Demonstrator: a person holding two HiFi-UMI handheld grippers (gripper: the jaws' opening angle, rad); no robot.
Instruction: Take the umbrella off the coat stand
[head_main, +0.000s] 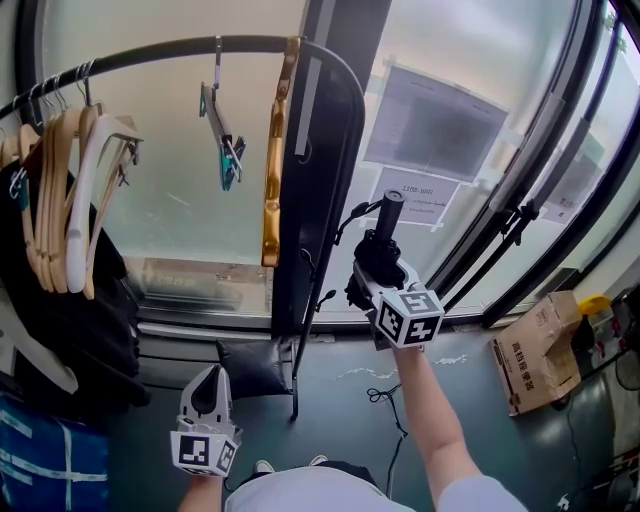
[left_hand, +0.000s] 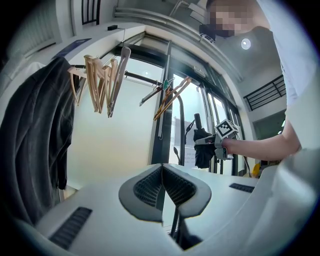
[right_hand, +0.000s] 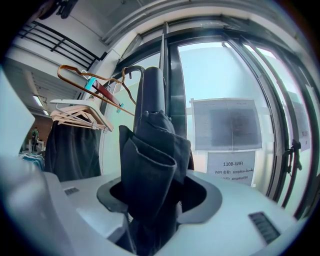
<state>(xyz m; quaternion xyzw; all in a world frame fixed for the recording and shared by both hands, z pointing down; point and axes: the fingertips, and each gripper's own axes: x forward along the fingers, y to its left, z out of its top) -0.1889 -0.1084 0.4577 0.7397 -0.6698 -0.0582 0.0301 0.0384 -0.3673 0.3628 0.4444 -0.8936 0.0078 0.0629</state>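
Lowest and nearest in the head view, the left tool is held with jaws pressed together, nothing between them, aimed toward the coat stand. Wooden hangers and a dark garment are carried at the rail's left end; the garment is cut off by the frame edge. Item: umbrella, folded, black, held just right of the stand's end upright, long axis near upright, handle end topmost. Item: right tool, jaws partly spread and clamped on the umbrella's folded cloth. Its lower end is hidden behind this tool; contact with the stand's hooks cannot be made out. Item: cardboard box, set on the floor, far right.
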